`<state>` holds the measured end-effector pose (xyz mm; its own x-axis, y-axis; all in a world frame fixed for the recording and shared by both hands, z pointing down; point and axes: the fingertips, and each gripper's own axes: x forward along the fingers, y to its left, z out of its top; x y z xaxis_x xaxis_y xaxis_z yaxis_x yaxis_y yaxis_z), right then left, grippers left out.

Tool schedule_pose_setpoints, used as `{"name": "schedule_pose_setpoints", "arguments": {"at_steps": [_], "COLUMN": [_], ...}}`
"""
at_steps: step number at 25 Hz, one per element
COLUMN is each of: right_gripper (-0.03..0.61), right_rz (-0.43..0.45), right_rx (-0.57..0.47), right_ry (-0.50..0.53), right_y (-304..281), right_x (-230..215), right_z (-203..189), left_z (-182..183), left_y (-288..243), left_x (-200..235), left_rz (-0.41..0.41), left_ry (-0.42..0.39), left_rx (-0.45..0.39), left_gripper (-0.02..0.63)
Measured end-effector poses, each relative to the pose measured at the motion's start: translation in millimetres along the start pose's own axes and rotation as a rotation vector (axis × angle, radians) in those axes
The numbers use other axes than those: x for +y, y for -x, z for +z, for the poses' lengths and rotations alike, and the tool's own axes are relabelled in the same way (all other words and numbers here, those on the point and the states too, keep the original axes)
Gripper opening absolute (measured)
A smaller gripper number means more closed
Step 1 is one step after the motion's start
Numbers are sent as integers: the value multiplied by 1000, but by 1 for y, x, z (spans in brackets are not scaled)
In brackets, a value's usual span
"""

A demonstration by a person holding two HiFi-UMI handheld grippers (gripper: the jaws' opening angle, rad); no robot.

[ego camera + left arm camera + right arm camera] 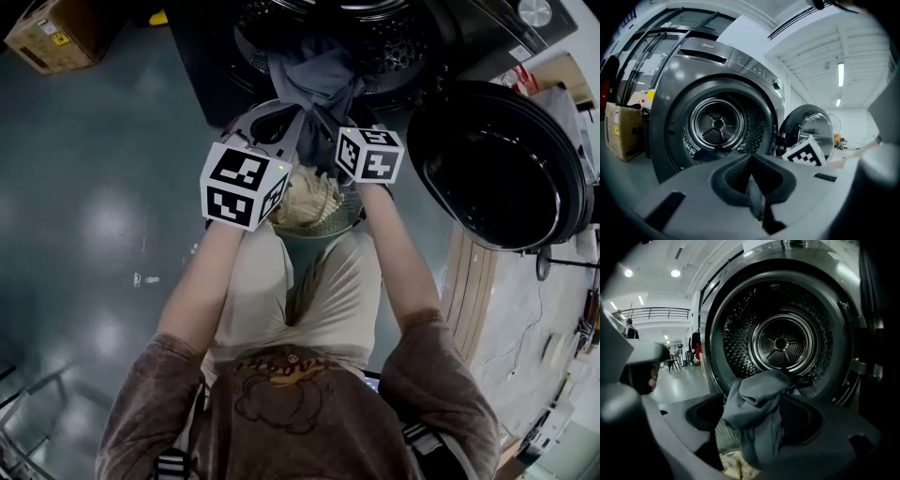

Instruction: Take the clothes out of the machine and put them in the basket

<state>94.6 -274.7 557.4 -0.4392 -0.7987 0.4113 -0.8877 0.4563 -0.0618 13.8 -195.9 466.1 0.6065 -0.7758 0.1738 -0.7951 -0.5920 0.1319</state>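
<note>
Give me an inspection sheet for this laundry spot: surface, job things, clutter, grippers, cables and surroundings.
Surface: shiny grey floor.
Job's things: machine drum with door swung open; grey garment hanging from the opening; basket below, holding beige clothes.
Clutter: cardboard box beside the machine.
Grippers: left hand-held gripper shut, seemingly pinching a strip of the grey garment; right hand-held gripper open, garment draped between its jaws.
Cables: thin cable on the pale surface at right.
Surroundings: ceiling lights, distant railing.
</note>
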Motion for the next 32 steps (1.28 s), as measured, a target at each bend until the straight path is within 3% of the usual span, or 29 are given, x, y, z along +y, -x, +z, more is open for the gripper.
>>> {"name": "schedule_pose_setpoints", "arguments": {"at_steps": [4,10,16,18,25,32], "right_gripper": [423,426,417,371,115,72], "right_rz": [-31,-99,-140,-150,-104,-24], "right_rx": [33,180,190,192,185,140], "right_ry": [25,36,61,52,10,36], "right_y": [-41,-84,-90,-89,-75,-39], "right_x": [-11,-39,-46,-48,-43,-20], "right_z": [7,-13,-18,-18,-13,-8], "left_z": [-1,-3,-3,-3,-2,-4], "left_y": [3,6,6,5,6,5], "left_x": [6,13,15,14,12,8], "left_rz": [7,12,8,5,2,-3], "left_ry": [4,10,16,17,19,10], "left_rx": [3,11,12,12,12,18], "left_gripper": [6,6,6,6,6,6]}}
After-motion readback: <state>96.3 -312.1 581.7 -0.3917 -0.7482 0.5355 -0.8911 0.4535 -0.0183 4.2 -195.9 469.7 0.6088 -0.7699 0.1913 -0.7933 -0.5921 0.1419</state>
